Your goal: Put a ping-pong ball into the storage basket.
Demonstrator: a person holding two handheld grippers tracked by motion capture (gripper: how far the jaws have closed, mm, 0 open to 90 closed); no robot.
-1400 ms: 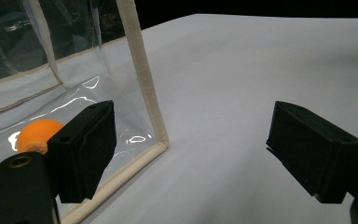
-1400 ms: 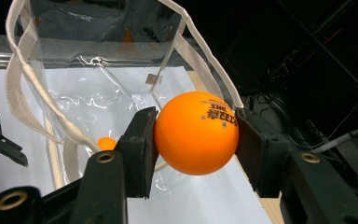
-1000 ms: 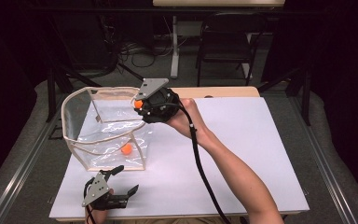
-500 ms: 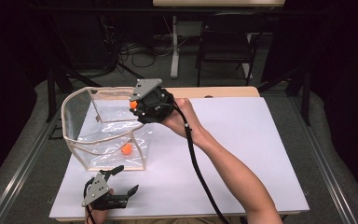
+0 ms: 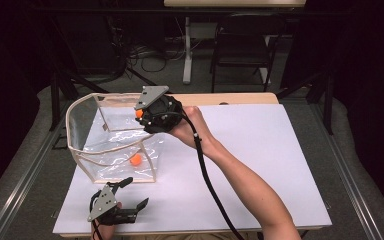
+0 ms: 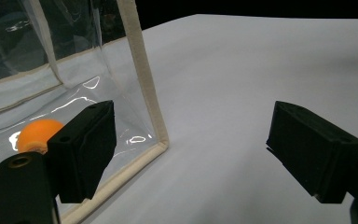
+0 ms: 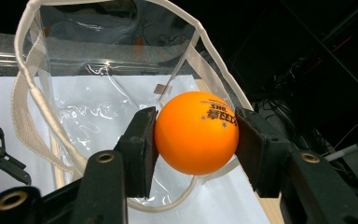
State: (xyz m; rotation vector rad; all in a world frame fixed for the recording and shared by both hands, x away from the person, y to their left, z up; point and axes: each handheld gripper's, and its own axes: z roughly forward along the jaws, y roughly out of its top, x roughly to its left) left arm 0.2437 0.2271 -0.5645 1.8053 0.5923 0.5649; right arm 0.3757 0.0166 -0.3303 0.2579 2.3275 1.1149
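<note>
High view: fixed above the person's side, looking forward and down over the whole white table.
Left gripper view: low near the table, close to the clear bag corner, facing along its jaws.
Right gripper view: raised, looking down into the bag mouth, very near.
Shared: bag, table.
</note>
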